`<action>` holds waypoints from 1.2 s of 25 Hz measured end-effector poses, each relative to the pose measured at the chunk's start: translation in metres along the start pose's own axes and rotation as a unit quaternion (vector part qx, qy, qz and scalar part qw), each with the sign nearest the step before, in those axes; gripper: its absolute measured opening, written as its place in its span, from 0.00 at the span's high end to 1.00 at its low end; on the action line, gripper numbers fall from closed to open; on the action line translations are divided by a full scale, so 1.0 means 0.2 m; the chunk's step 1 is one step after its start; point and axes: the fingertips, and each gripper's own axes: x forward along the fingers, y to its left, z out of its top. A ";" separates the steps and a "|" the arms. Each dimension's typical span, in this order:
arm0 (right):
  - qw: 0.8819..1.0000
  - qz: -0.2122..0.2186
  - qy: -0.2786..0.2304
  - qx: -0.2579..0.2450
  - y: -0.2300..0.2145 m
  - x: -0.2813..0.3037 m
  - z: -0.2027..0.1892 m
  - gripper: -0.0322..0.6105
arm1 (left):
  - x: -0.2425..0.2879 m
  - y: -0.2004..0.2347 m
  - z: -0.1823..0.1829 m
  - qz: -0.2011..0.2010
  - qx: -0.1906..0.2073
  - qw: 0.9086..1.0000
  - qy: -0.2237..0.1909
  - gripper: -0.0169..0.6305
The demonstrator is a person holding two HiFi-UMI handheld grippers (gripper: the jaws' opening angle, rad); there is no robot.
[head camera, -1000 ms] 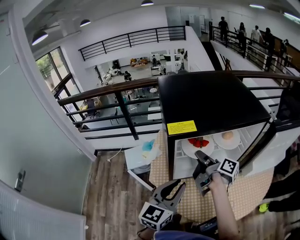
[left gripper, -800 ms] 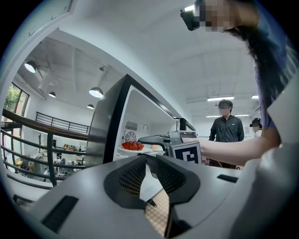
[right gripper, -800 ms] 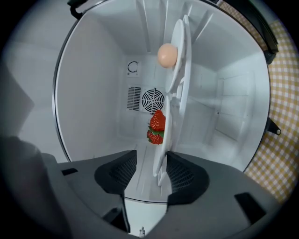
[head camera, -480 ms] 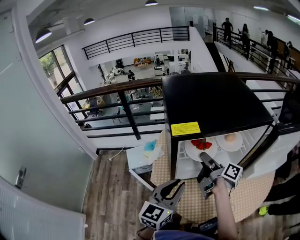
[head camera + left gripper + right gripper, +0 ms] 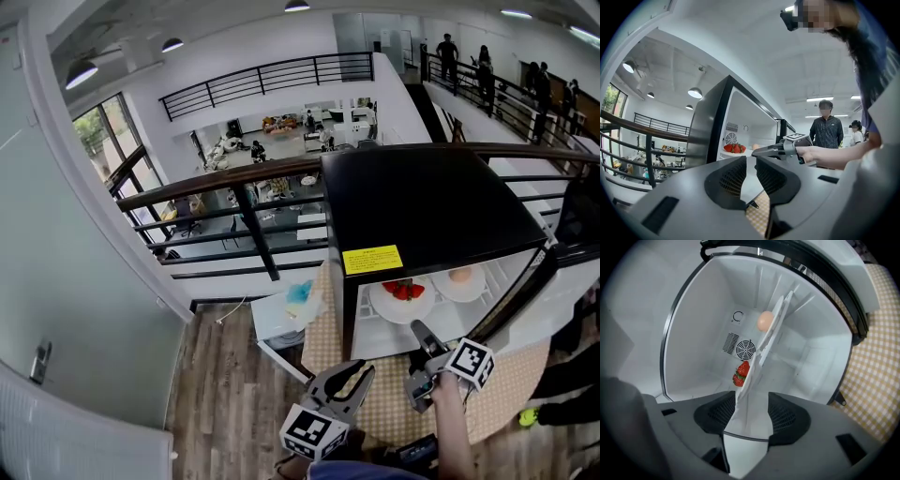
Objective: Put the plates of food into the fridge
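Presently, we find both plates inside the open fridge (image 5: 422,202), which stands on the check-clothed surface (image 5: 370,412). The plate of strawberries (image 5: 388,307) sits on the left of the white shelf (image 5: 375,336). The plate with a pale orange round item (image 5: 446,287) lies just beside it on the right. The right tongs (image 5: 752,394) are held at the near mouth of the fridge, close to the plate of strawberries. Their jaws have just been opening and stand wide apart, clamped on nothing. Only a white edge inside the fridge shows through the gap. The left tongs (image 5: 751,163) hang nearer and to the left, jaws apart and empty, clear of the fridge.
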 end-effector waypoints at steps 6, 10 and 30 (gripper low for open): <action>0.996 -0.044 -0.013 -0.079 -0.03 -0.18 -0.09 0.70 | -0.03 0.01 0.00 -0.018 -0.001 1.000 0.000 0.87; 0.985 -0.055 -0.014 -0.165 0.04 -0.26 -0.20 0.81 | -0.05 -0.01 -0.03 -0.045 -0.008 0.999 0.004 0.87; 0.959 -0.027 0.054 -0.276 0.10 -0.68 -0.73 0.86 | -0.32 -0.27 -0.14 -0.046 -0.042 0.998 0.022 0.87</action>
